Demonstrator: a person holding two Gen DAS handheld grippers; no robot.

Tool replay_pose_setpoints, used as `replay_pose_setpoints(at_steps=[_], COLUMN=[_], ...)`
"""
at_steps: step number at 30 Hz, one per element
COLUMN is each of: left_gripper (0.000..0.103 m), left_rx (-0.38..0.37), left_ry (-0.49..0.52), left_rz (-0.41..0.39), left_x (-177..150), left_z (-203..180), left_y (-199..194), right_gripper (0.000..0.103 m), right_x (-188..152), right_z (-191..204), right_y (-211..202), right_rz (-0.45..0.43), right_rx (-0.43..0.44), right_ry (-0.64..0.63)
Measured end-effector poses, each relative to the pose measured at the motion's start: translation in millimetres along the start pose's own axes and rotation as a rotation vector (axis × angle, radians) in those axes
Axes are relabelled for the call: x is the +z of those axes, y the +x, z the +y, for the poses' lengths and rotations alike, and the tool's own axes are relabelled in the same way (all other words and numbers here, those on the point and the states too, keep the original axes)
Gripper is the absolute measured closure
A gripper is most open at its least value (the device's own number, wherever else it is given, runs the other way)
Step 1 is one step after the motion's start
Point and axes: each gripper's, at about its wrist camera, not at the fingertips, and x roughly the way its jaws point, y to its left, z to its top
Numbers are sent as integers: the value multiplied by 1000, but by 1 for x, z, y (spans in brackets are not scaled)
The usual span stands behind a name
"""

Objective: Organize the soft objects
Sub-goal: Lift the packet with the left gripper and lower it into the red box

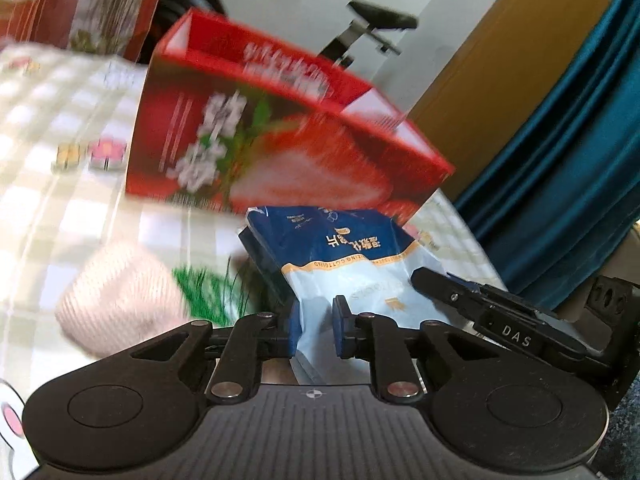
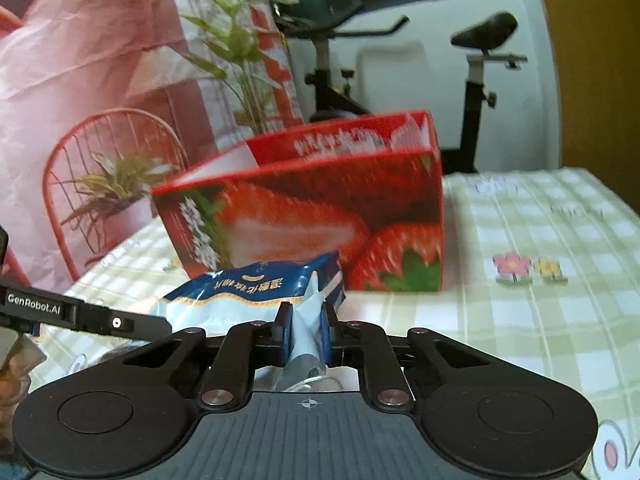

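pouch (image 1: 344, 264) of blue and white plastic hangs between both grippers, a little above the checked bench (image 1: 60, 128). left gripper (image 1: 316, 330) has its fingers clamped on the pouch's near edge, and right gripper (image 2: 305, 330) pinches a fold at the other side. red strawberry box (image 2: 312, 216) stands open just behind the pouch, straight ahead of both grippers, so i judge the coming move goes forward and up over its rim.

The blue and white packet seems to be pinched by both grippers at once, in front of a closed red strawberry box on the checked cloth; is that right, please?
Not quite: the red strawberry box is open at the top, as the right wrist view shows. The rest holds: the left gripper and the right gripper both pinch the blue and white packet in front of it on the checked cloth.
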Motion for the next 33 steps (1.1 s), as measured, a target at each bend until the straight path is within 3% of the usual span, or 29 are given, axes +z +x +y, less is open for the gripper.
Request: replay_pose_setpoints(at_steps=[10, 19, 24, 33], left_gripper=[86, 86, 86, 86], left_rx=[4, 0, 37, 238], left_ry=[128, 218, 254, 374], left_rz=[-134, -268, -307, -298], left_x=[25, 80, 118, 170], left_z=[-26, -49, -51, -54], left_y=[-39, -62, -43, 20], right_gripper=[91, 91, 91, 91], right_x=[35, 98, 137, 174], right_z=[21, 30, 26, 9], right_y=[-25, -31, -8, 76], right_rz=[-98, -202, -221, -159], right_rx=[32, 44, 37, -23], right_ry=[-81, -157, -201, -238])
